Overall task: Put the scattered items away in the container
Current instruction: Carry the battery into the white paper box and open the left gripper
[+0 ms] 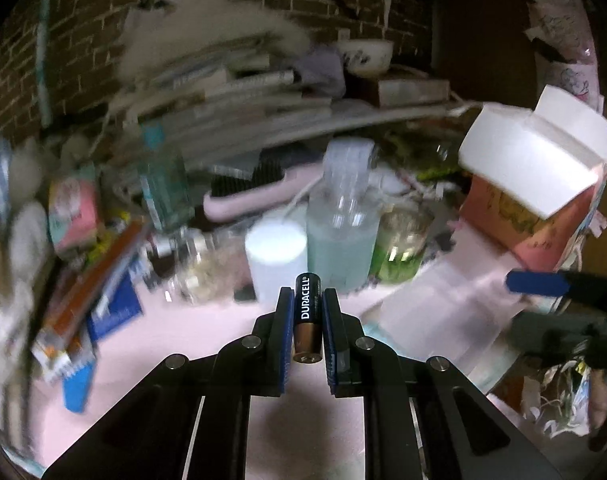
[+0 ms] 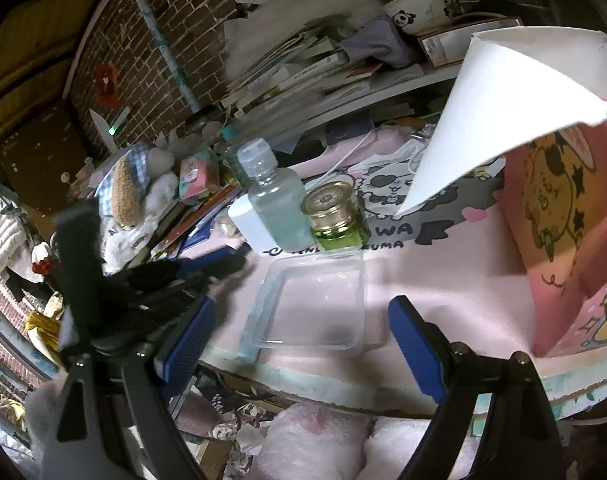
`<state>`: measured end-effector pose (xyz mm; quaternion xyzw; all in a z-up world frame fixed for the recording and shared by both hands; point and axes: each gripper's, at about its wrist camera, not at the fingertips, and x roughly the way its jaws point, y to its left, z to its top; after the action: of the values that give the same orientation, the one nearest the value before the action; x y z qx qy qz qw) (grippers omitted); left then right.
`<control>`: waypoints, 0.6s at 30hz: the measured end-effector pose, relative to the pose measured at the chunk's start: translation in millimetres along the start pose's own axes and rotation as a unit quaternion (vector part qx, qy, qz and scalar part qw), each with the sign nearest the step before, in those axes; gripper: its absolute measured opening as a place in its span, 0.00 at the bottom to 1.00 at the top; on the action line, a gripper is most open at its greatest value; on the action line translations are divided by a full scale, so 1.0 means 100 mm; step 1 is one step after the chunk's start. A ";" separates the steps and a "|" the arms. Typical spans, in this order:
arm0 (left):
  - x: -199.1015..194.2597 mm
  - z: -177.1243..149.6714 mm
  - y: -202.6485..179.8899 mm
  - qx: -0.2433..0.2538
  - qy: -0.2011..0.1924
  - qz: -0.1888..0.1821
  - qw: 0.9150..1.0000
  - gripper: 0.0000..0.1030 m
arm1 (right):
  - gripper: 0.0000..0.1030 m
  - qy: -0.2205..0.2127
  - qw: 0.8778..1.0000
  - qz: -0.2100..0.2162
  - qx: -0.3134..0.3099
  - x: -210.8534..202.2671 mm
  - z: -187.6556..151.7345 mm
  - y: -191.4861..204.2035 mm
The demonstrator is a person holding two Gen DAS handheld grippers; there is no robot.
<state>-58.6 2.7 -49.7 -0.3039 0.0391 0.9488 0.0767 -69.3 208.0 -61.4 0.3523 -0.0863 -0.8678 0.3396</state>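
Note:
My left gripper (image 1: 307,300) is shut on a Duracell battery (image 1: 307,316), black on top and copper below, held upright above the pink desk mat (image 1: 163,360). In the right wrist view the left gripper (image 2: 223,258) shows at the left, blurred, close to the left edge of a clear plastic container (image 2: 315,304) that lies on the mat. My right gripper (image 2: 299,332) is open and empty, its blue pads on either side of the container's near edge. The container looks empty.
Behind the container stand a clear bottle of pale liquid (image 2: 277,204), a white cylinder (image 2: 245,218) and a green glass jar (image 2: 335,220). A pink cartoon box (image 2: 563,240) with a white flap stands at the right. Books and clutter pile up at the left and back.

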 end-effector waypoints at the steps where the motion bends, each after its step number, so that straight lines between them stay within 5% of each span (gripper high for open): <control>1: -0.05 0.08 -0.03 0.006 -0.006 -0.007 1.000 0.08 | 0.84 -0.002 1.000 -0.003 0.002 0.00 0.00 -0.02; 9: -0.28 0.83 -0.44 0.028 -0.046 -0.147 0.988 0.08 | 0.84 -0.005 0.999 -0.032 0.024 0.02 0.00 -0.17; 18: -0.17 1.62 -1.39 0.120 0.005 -0.274 0.954 0.08 | 0.84 -0.010 0.998 -0.041 0.039 -0.03 0.00 -0.30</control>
<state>-113.6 156.9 88.3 -0.2965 0.0681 0.8780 0.3695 -83.4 232.8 -71.1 0.3596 -0.1092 -0.8807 0.2883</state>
